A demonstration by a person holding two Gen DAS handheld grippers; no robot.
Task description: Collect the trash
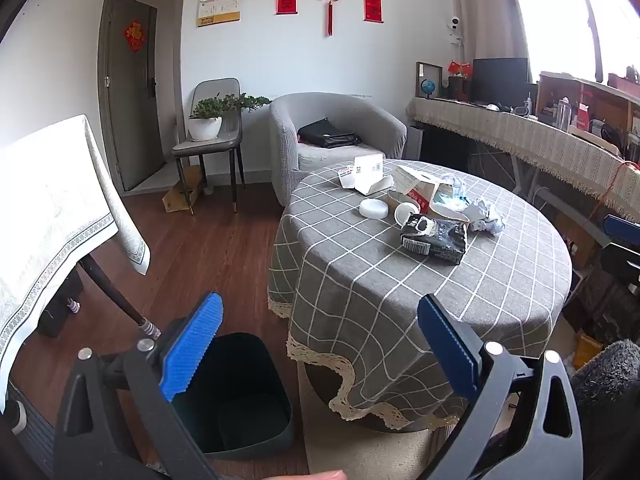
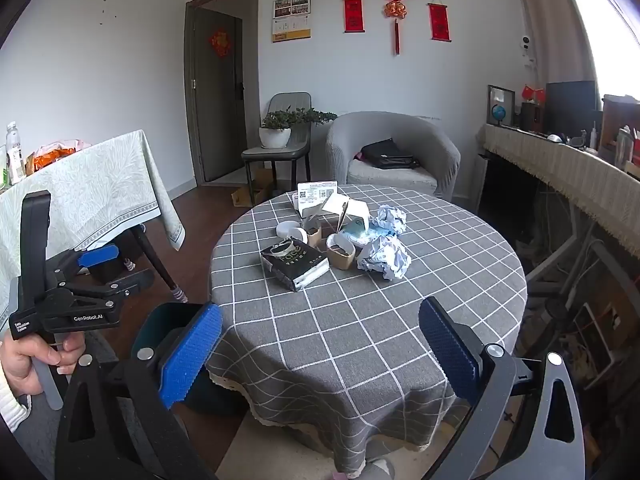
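Observation:
A heap of trash lies at the middle of the round table (image 1: 500,280) (image 2: 360,340): a black packet (image 1: 438,238) (image 2: 296,262), crumpled paper balls (image 1: 486,216) (image 2: 384,258), cardboard rolls (image 2: 341,254), a white lid (image 1: 373,209) and white cartons (image 1: 370,176) (image 2: 348,208). A dark green bin (image 1: 240,392) (image 2: 168,320) stands on the floor left of the table. My left gripper (image 1: 320,344) is open and empty, over the bin and table edge. My right gripper (image 2: 320,350) is open and empty, short of the trash. The left gripper also shows in the right wrist view (image 2: 100,264).
A second table with a pale cloth (image 1: 52,216) (image 2: 92,196) stands at the left. A grey armchair (image 1: 336,136) (image 2: 392,156) with a black bag and a chair with a plant (image 1: 208,128) stand behind. A long cluttered desk (image 1: 540,140) runs along the right.

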